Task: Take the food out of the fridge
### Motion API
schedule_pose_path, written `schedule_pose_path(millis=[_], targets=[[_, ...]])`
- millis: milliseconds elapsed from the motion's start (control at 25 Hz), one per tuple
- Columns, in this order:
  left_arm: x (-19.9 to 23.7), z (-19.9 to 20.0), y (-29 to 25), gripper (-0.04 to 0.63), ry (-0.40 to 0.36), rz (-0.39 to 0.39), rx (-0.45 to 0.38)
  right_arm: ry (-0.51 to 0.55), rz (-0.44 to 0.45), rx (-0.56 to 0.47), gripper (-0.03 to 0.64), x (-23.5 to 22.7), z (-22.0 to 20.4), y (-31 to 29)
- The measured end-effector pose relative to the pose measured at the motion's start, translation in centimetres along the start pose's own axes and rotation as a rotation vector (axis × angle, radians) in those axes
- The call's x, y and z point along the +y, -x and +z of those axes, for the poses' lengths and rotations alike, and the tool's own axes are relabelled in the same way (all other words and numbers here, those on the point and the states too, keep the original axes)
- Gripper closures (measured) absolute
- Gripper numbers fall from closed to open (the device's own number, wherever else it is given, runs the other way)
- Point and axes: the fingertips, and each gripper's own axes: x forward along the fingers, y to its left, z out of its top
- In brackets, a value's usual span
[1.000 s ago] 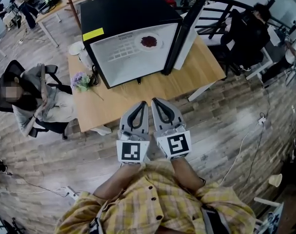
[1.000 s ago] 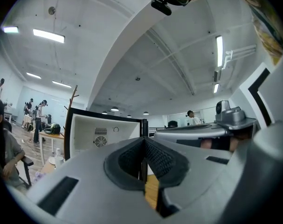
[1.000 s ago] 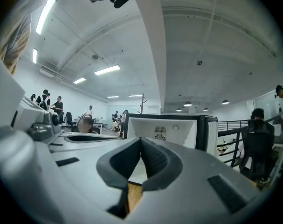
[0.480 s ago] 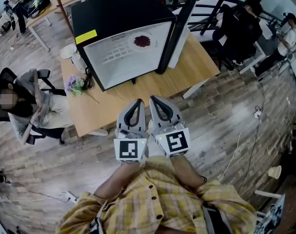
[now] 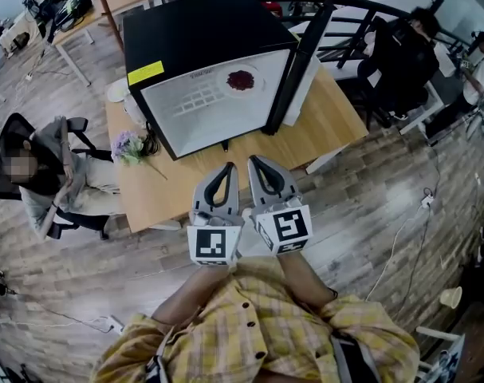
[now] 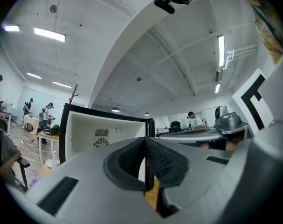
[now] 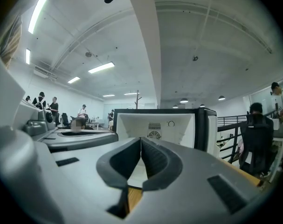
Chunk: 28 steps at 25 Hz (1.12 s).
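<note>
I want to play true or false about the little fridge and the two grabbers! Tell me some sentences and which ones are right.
1. The door of the fridge is open. True.
2. The left gripper is holding the plate of food. False: its jaws are together on nothing, and the plate sits inside the fridge.
3. The right gripper has its jaws shut. True.
4. The fridge stands on the floor. False: it stands on a wooden table.
5. Purple flowers lie on the table beside the fridge. True.
</note>
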Motion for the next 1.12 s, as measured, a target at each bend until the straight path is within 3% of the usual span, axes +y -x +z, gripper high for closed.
schedule_pose_path(millis=[400,720,800,920,1120], targets=[[2.2,-1.0,-5.3,0.588,0.001,0.044,0.023,-0.062,0.019,0.031,0.607,-4.2,-1.2,-5.3],[3.5,-1.9,-9.4,0.588,-0.006,0.072,0.041,-0.265,0.064,0.053,0.607,-7.8,-3.4,-9.6],[3.9,-2.1,-10.3,0.588,-0.020,0.076,0.046,-0.344,0.083,0.059,0.606,-8.5,-4.1,-10.8],[4.3,-2.5,-11.5,0.588,-0.022,0.085,0.056,-0.468,0.099,0.078,0.553,-9.5,-5.4,-12.2],[4.8,-2.6,-13.1,0.588,-0.055,0.097,0.053,-0.759,0.092,0.073,0.528,-11.8,-7.7,-14.1]])
